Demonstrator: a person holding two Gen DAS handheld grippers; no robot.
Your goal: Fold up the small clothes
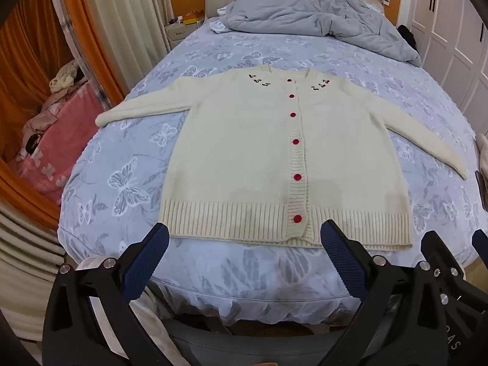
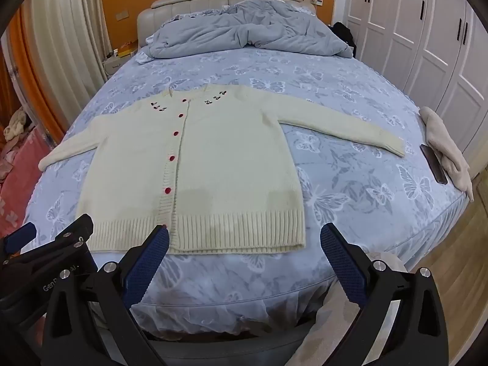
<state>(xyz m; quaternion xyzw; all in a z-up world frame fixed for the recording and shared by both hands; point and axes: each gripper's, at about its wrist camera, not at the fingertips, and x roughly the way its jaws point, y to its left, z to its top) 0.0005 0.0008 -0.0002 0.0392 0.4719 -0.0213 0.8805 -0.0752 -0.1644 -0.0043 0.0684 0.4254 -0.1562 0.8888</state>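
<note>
A cream knit cardigan [image 1: 244,152] with red buttons lies flat and face up on the bed, both sleeves spread out, hem toward me. It also shows in the right wrist view [image 2: 219,164]. My left gripper [image 1: 244,231] is open and empty, held above the bed's near edge just in front of the hem. My right gripper [image 2: 244,235] is open and empty, also just in front of the hem, to the right of the left one. The right gripper's edge shows in the left wrist view [image 1: 451,250], and the left gripper's edge shows in the right wrist view [image 2: 52,238].
The bed [image 1: 213,274] has a blue butterfly-print sheet. A rumpled grey-blue duvet [image 1: 317,18] lies by the headboard. A beige cloth [image 2: 445,146] and a dark phone [image 2: 434,164] lie at the bed's right edge. Pink bedding [image 1: 58,140] is on the left, white wardrobes [image 2: 427,45] on the right.
</note>
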